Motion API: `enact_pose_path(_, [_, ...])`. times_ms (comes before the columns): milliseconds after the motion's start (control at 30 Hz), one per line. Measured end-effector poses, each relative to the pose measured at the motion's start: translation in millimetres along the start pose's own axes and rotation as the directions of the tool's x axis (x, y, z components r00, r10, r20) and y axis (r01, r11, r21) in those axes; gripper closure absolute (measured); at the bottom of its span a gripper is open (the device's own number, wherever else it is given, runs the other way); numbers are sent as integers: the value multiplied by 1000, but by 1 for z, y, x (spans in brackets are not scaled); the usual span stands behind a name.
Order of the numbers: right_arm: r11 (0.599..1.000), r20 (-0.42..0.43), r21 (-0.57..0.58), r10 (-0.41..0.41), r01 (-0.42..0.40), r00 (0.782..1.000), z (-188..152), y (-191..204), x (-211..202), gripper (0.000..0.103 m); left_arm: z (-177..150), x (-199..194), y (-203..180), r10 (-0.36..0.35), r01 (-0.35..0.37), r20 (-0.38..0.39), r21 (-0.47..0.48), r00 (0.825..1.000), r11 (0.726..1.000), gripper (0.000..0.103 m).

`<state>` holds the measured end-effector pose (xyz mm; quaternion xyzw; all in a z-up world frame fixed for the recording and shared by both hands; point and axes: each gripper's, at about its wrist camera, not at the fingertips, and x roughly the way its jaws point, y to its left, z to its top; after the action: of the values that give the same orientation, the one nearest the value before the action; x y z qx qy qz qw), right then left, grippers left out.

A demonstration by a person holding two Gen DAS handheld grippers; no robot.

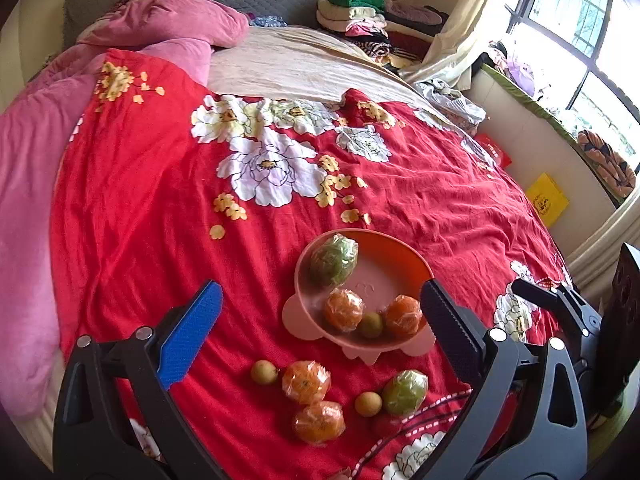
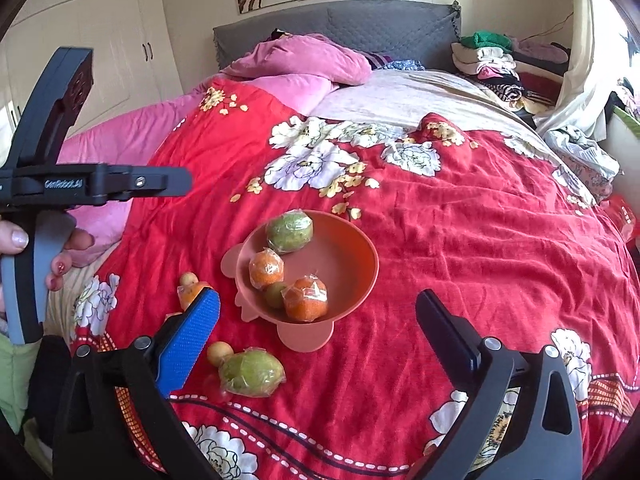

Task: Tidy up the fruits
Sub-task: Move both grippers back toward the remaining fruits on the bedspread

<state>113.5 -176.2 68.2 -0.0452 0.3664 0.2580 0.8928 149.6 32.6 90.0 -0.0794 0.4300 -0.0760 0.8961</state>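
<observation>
Fruits: four already sit in the pink bowl (image 1: 404, 256), five lie loose on the red floral bedspread (image 1: 160, 240) just in front of it.
Left gripper (image 1: 320, 320): jaws spread wide, nothing between the pads; you hang above the loose fruit, tilted down.
Right gripper (image 2: 318, 320): jaws likewise apart and empty, aimed at the bowl's near rim.
Nearest loose pieces: two film-wrapped oranges, the rear one (image 1: 306, 382) touching the front one (image 1: 319, 422); a small yellow-green fruit (image 1: 264, 372) just left of them; another small one (image 1: 368, 403) against a wrapped green fruit (image 1: 405, 392).
Risk, slip: the plastic wrap looks slick and loose, so your pads may grab film instead of fruit and the piece could drop out on the lift.
Risk, nudge: the pairs touch; closing on one will likely push its neighbour, and round fruit on soft bedding may roll toward the bed edge.
Risk, small fruit: the little ones sit low in the fabric; you may pinch cloth with them.
Bowl contents: wrapped green fruit (image 1: 334, 260), two wrapped oranges (image 1: 343, 309) (image 1: 403, 316), one small fruit (image 1: 370, 325) between them.
Risk, bowl: it rests on yielding bedding; pressing its rim or dropping fruit in from high could tip it or bounce pieces out.
Risk, collision: both tools work close together by the bowl, so you could knock one with the other.
</observation>
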Motion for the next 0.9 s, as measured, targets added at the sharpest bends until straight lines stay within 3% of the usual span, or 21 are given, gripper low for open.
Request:
enact_pose_path(500, [1000,8,-21,6,-6,1000,-6,9,-15,5,-30,-15,9,15,-15,-7,-6,1000,1000,10])
enact_pose_path(900, [998,-33,-49,30,-31,999,-23,29,-14,5,-58,-15,8,28,-28,-35,12,999,1000,10])
